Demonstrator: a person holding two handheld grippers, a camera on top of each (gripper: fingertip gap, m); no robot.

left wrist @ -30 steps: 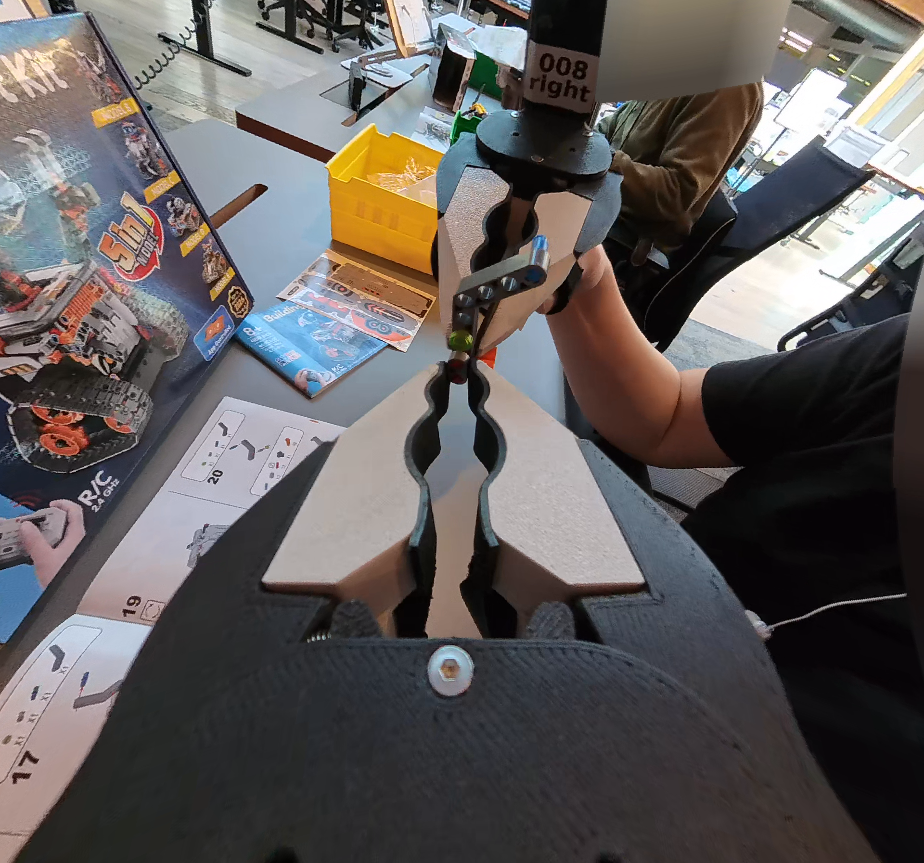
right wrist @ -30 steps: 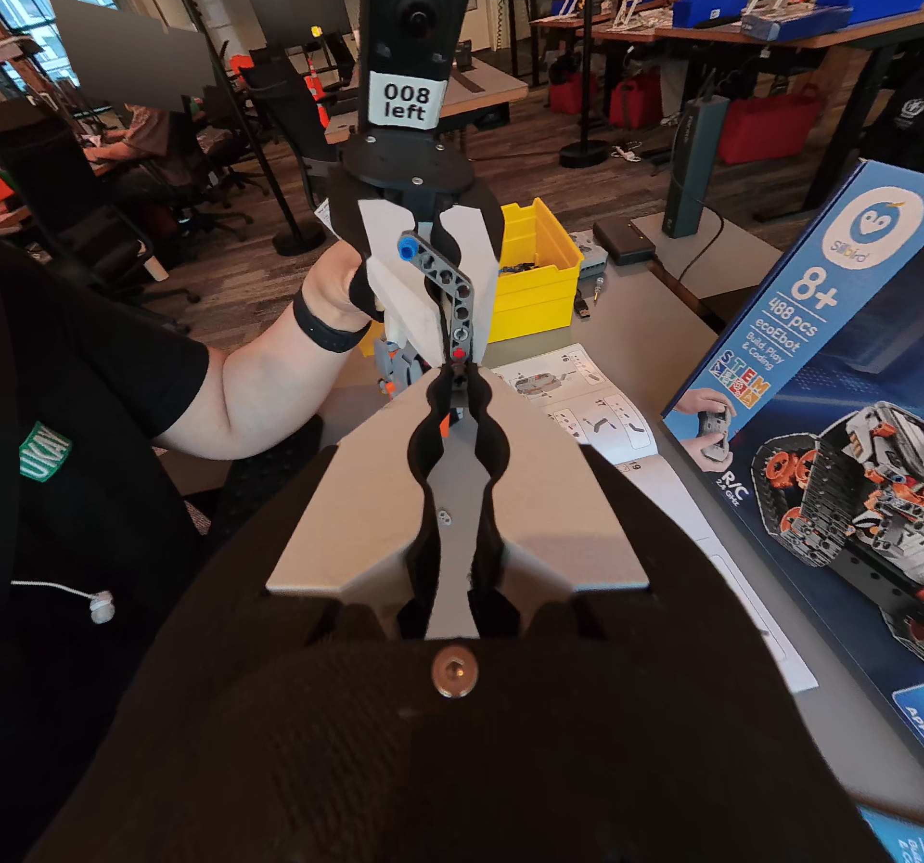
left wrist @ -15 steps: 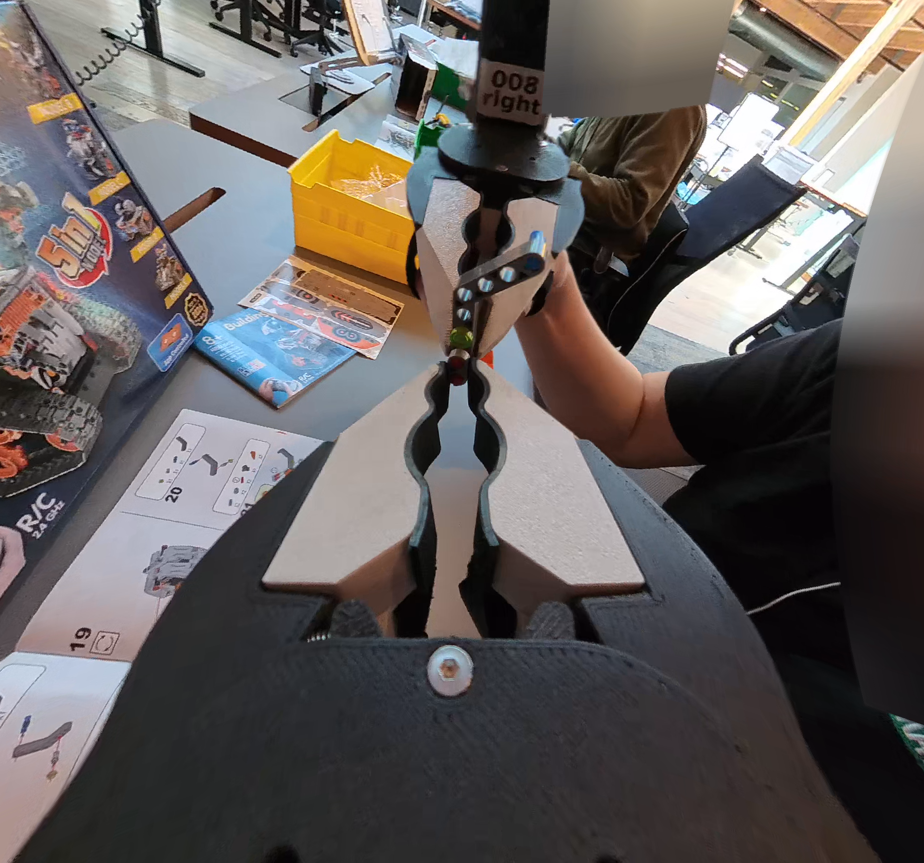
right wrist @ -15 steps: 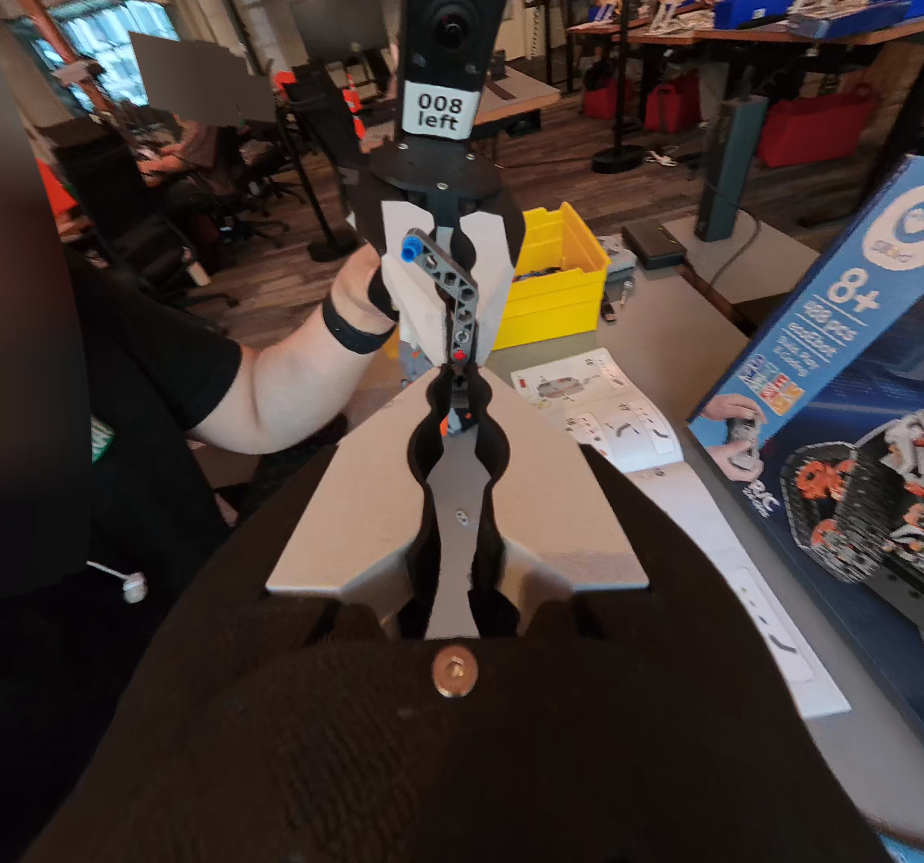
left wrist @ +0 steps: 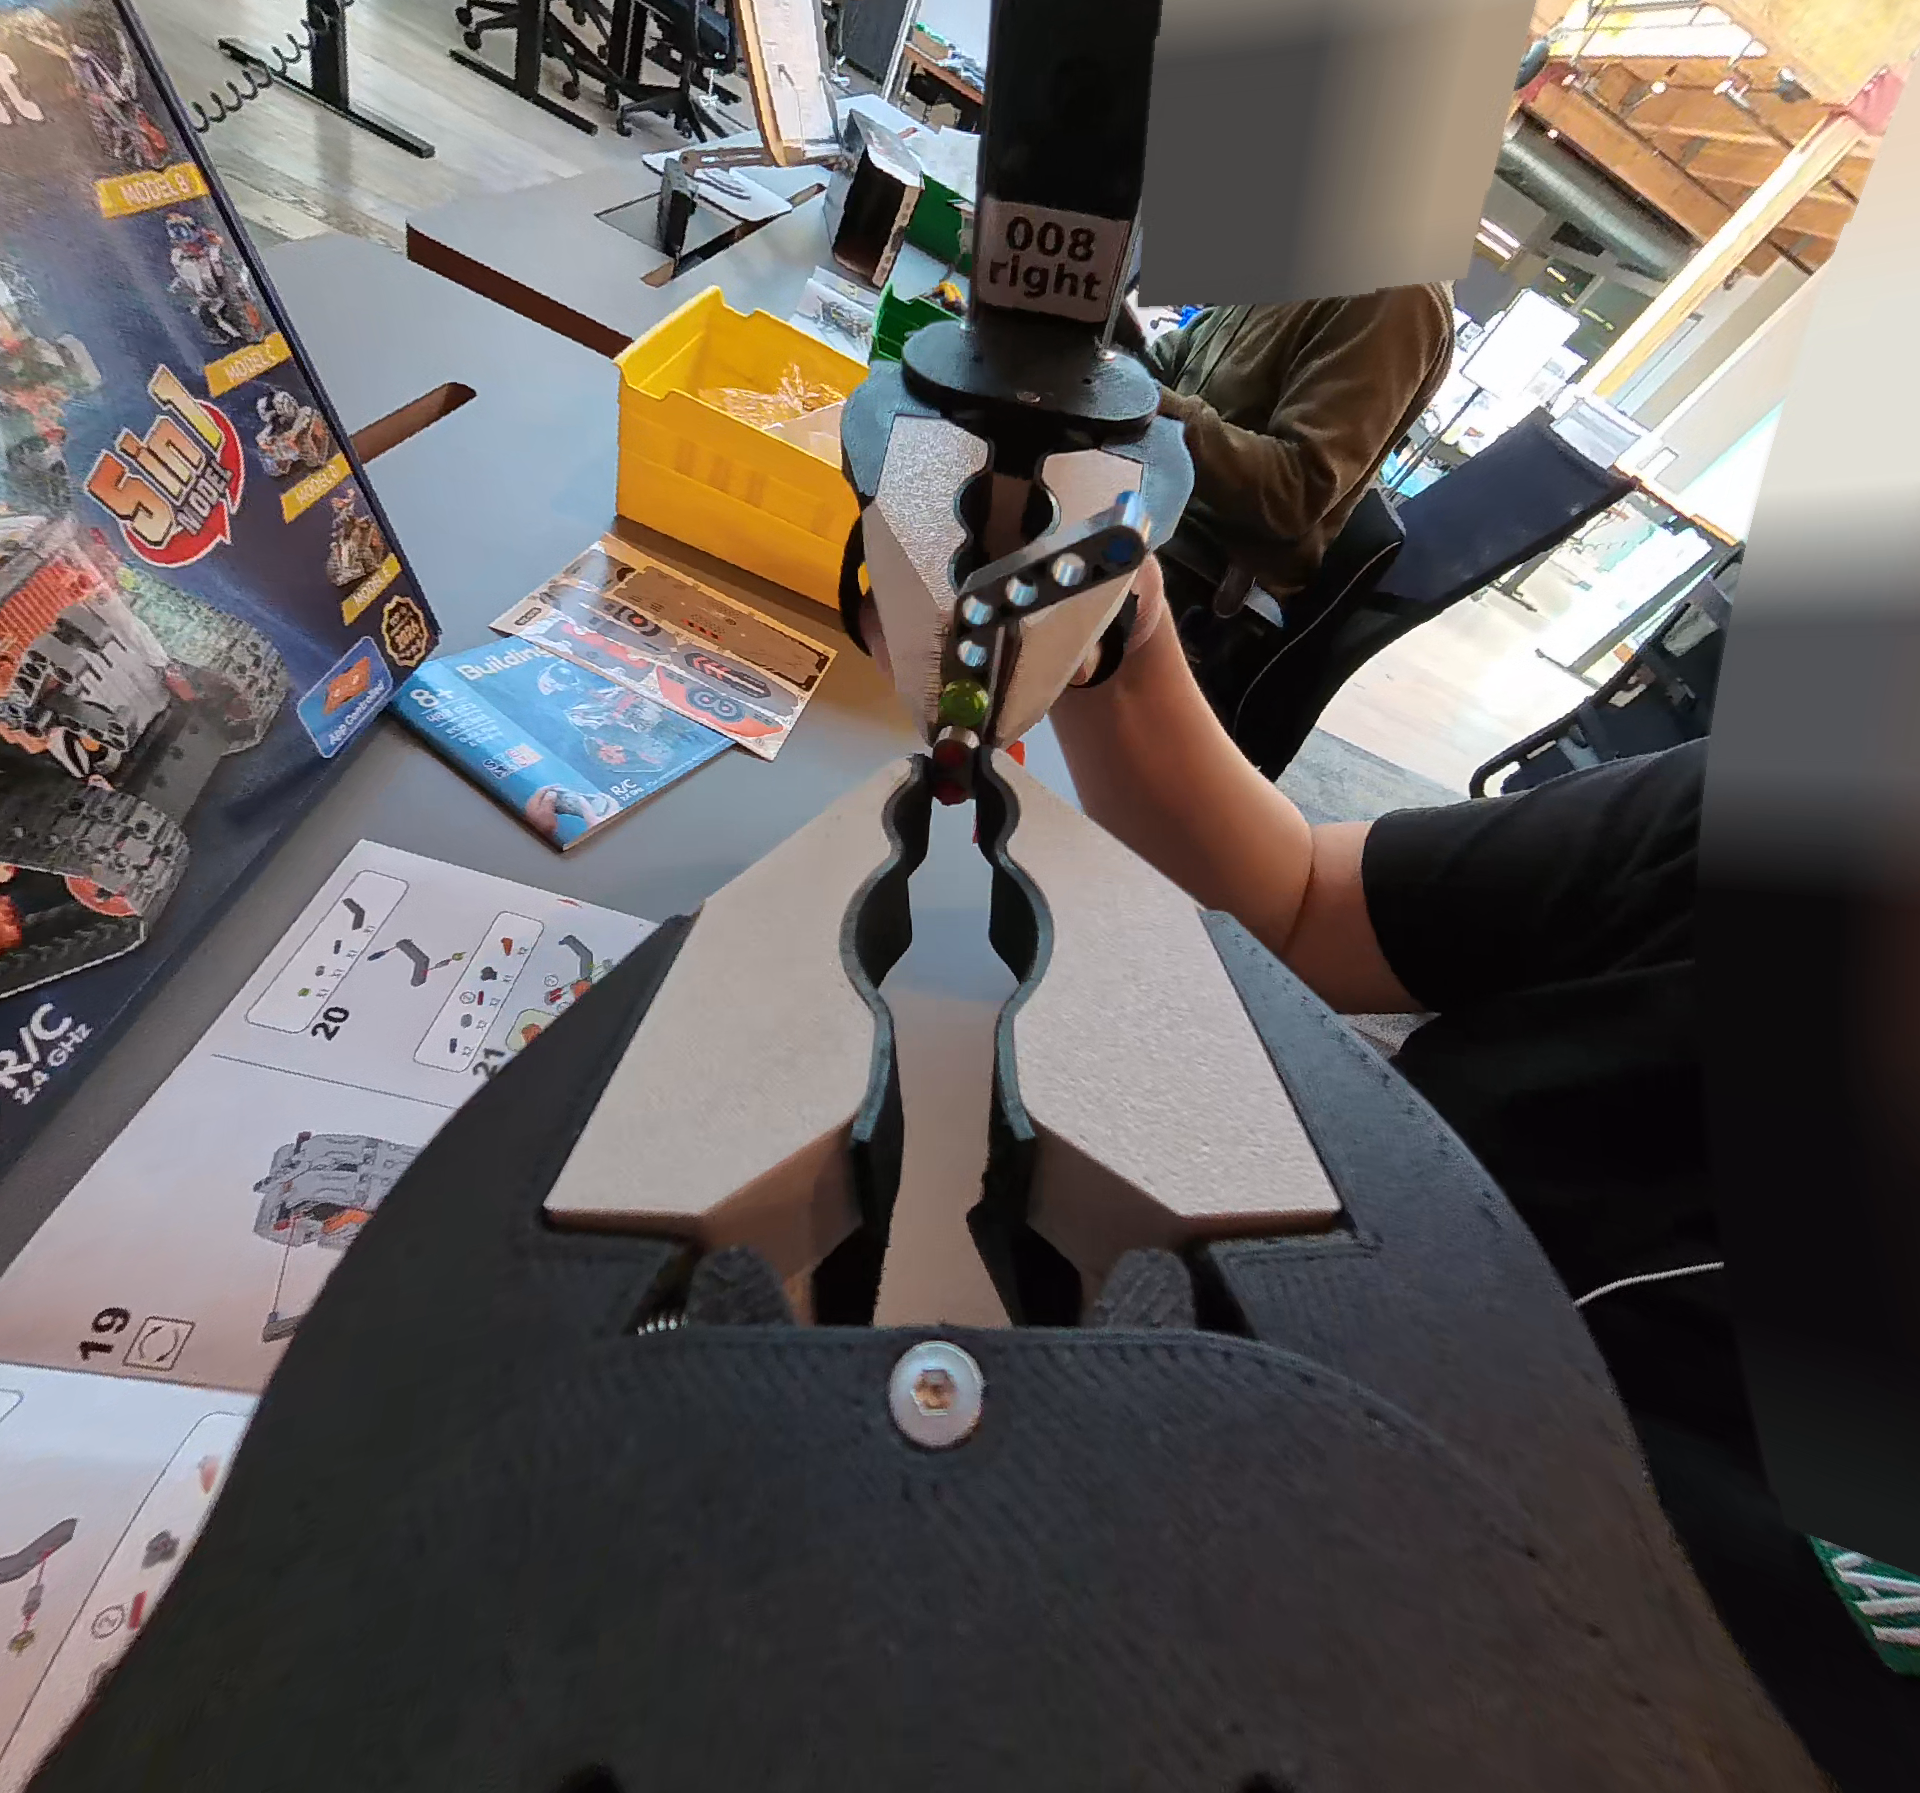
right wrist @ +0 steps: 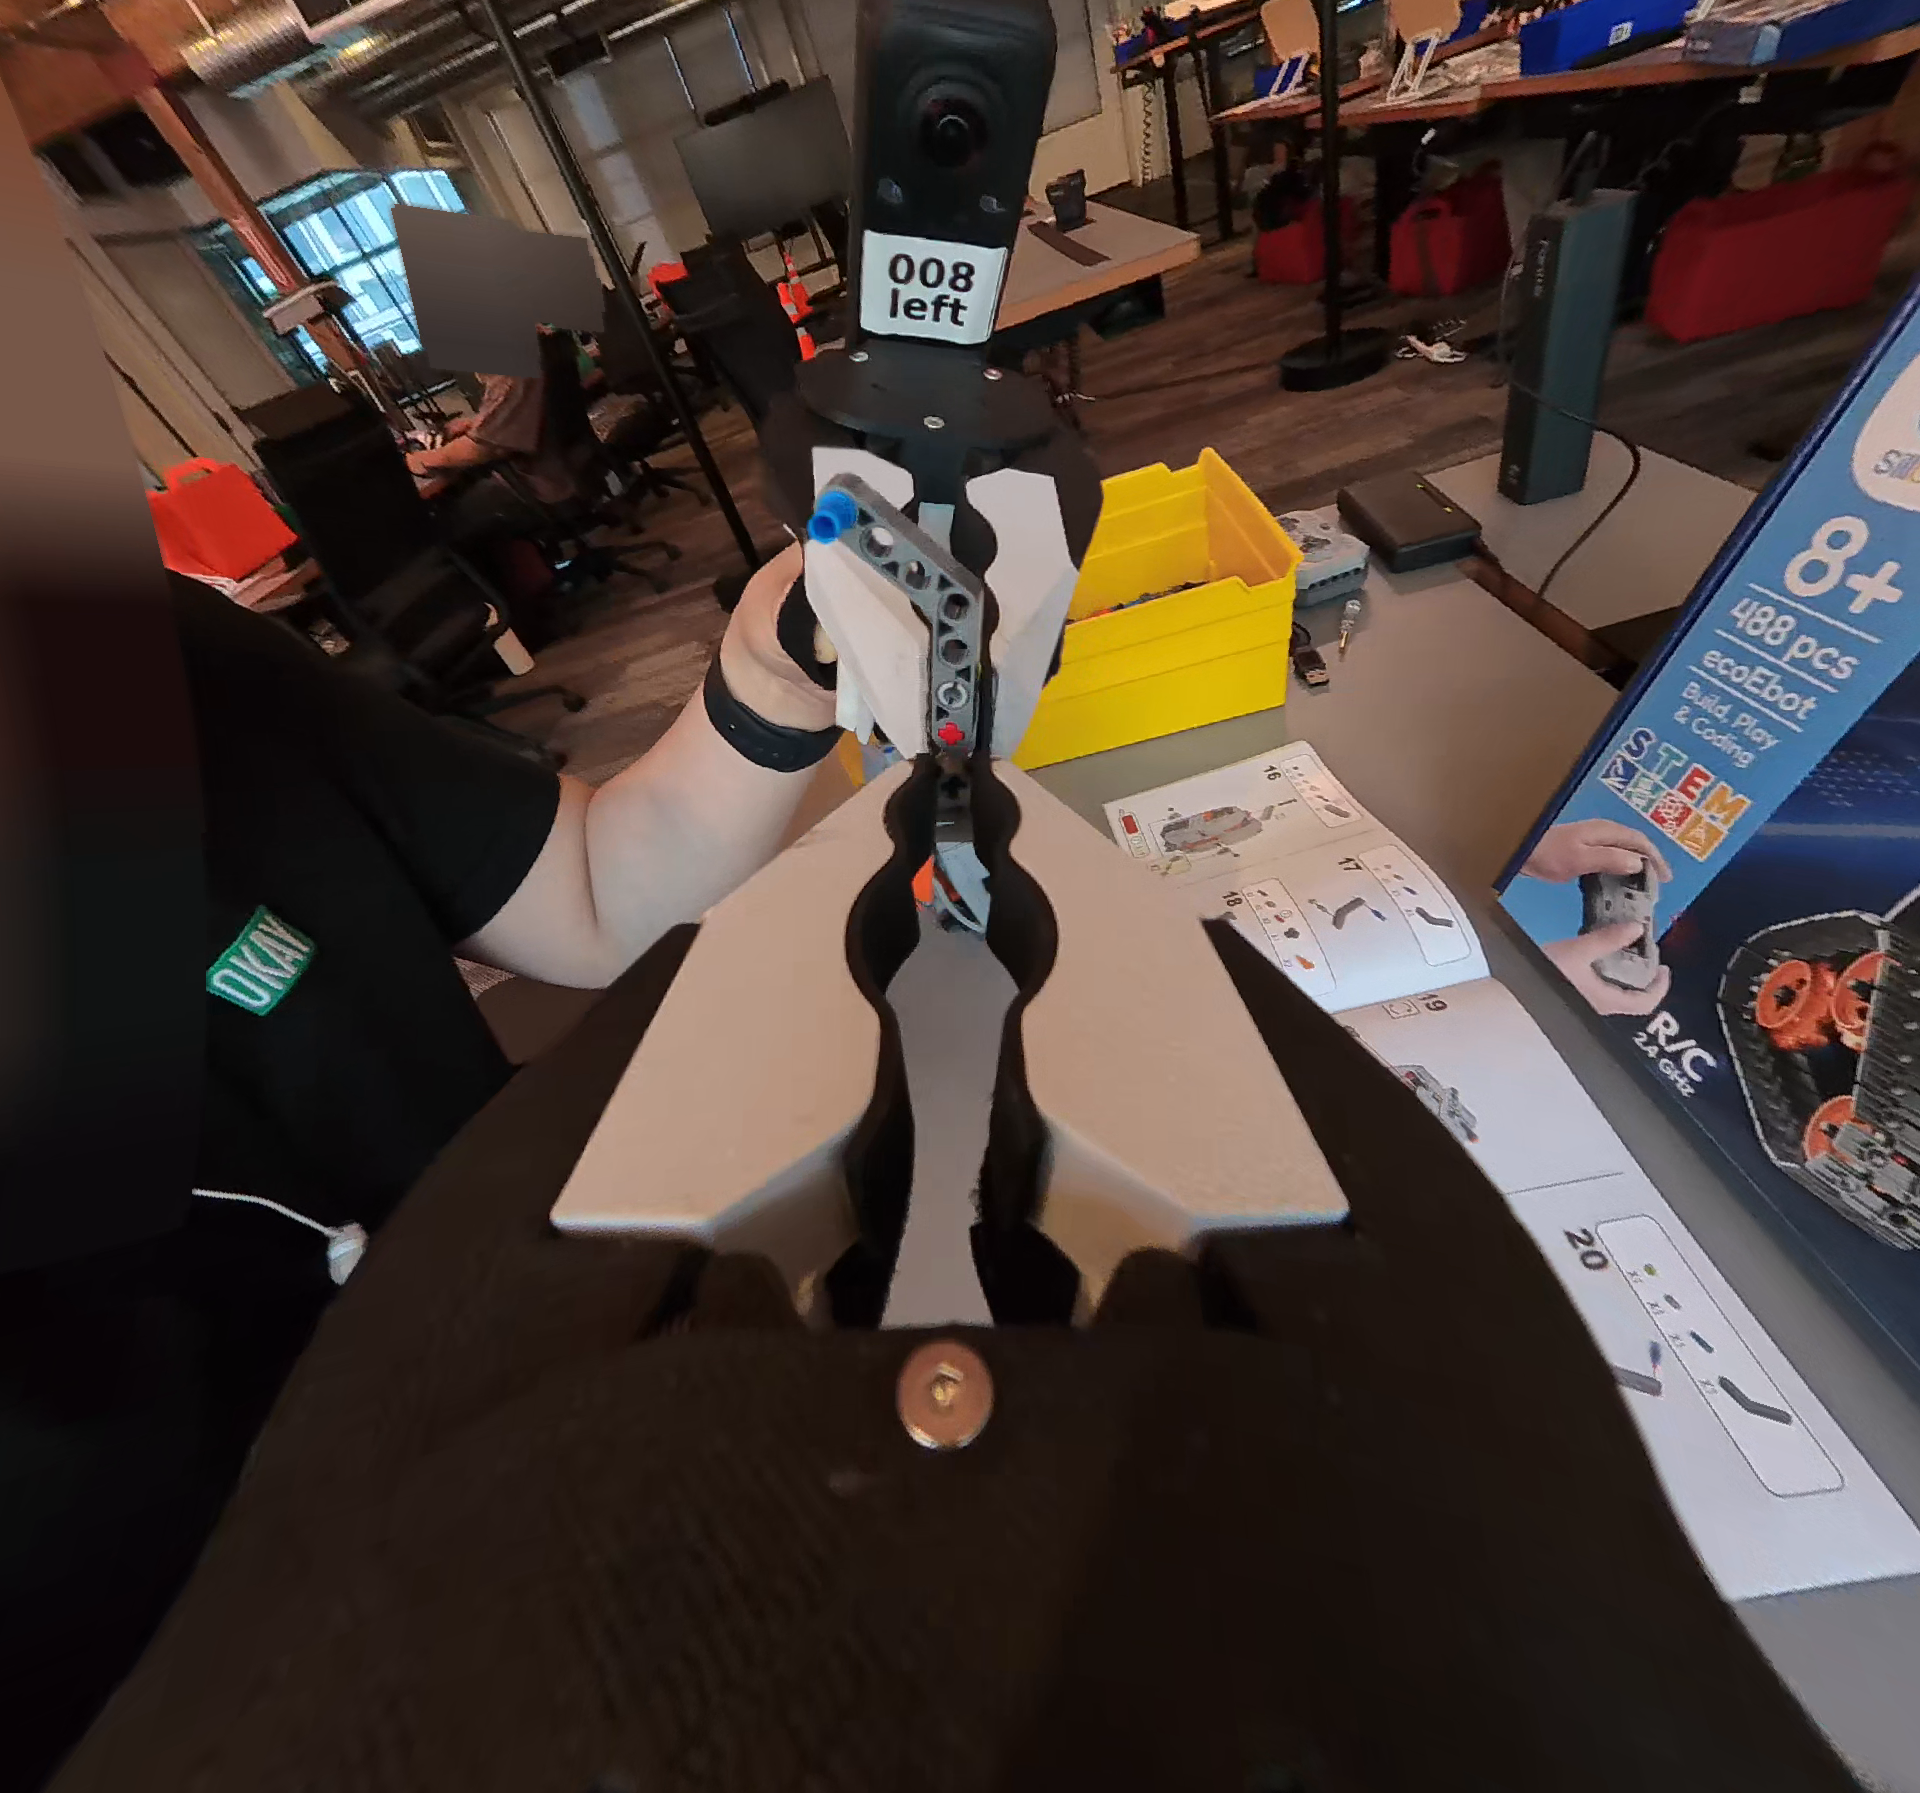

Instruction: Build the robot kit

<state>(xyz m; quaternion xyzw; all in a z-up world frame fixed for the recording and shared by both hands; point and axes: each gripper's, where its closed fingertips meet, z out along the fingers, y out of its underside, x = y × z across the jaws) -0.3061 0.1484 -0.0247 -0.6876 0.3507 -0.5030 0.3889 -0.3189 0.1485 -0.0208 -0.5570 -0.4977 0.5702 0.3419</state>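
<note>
Left wrist view: your left tongs (left wrist: 951, 787) pinch the red-pinned end of a bent grey beam (left wrist: 1023, 595) (green pin, blue tip), held above the worktop (left wrist: 499, 372).

Right wrist view: your right tongs (right wrist: 951, 777) clamp the beam's same end; a yellow bin (right wrist: 1174, 621) sits behind.

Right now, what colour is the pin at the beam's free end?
Blue pin on the grey beam; clearest in the right wrist view.

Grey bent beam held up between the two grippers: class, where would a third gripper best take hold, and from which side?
Probably the free slanted arm of the grey bent beam, beside its blue pin, pinched across the flat holed faces from above. The straight lower end is crowded by the right gripper and left gripper.
</note>
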